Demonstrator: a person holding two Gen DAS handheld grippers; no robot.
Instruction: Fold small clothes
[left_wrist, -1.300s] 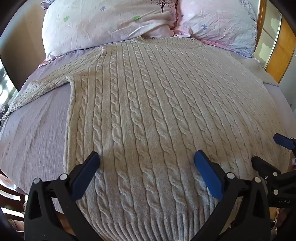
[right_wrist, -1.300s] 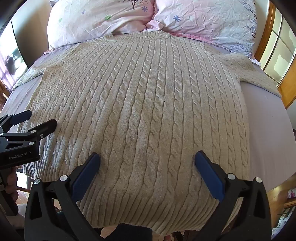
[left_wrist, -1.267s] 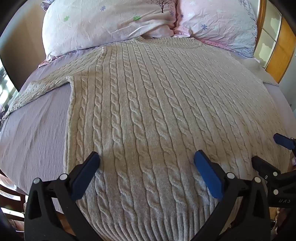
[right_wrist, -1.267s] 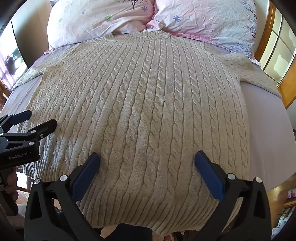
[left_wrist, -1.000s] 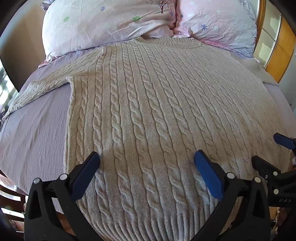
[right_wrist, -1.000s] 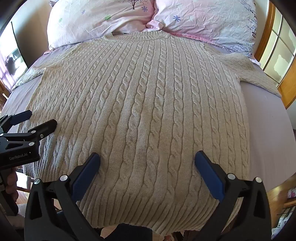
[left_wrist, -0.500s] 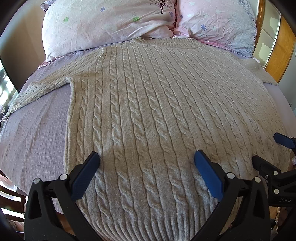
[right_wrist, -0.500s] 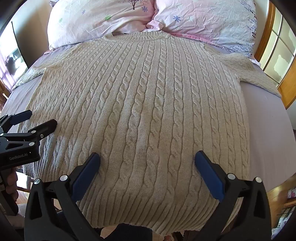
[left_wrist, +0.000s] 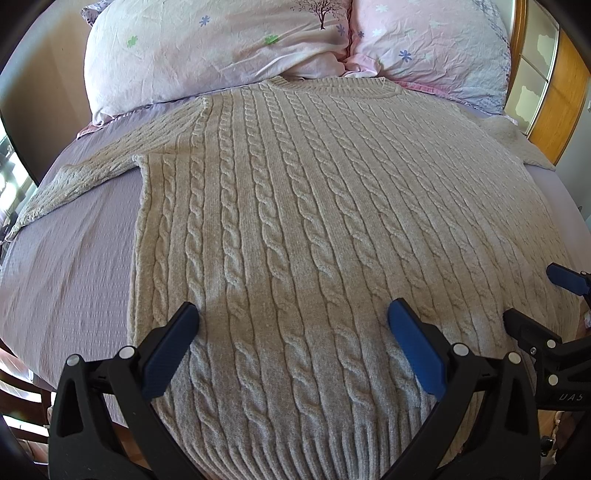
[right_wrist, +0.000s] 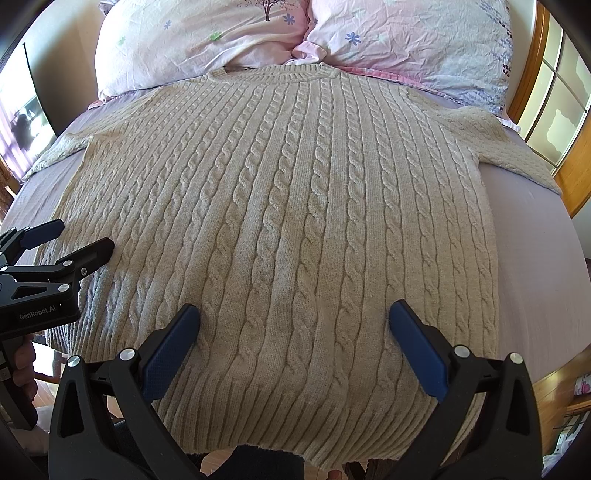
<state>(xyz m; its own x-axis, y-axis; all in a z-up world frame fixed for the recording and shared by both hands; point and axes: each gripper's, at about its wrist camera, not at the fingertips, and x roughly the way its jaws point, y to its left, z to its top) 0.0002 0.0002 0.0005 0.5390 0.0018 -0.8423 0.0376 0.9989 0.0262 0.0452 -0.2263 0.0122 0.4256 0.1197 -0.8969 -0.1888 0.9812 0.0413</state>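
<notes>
A beige cable-knit sweater (left_wrist: 303, 206) lies flat and face up on the lilac bed sheet (left_wrist: 66, 266), its neck toward the pillows and both sleeves spread out. It also shows in the right wrist view (right_wrist: 295, 206). My left gripper (left_wrist: 291, 314) is open and empty, hovering over the sweater's lower left part near the hem. My right gripper (right_wrist: 293, 314) is open and empty over the lower right part. Each gripper shows in the other's view, the right one (left_wrist: 539, 302) and the left one (right_wrist: 66, 243), both open.
Two flowered pillows (left_wrist: 229, 48) (right_wrist: 406, 40) lie at the head of the bed. A wooden-framed window (right_wrist: 554, 110) is at the right. The bed's front edge runs under the sweater's hem (right_wrist: 295, 443), with wooden floor below.
</notes>
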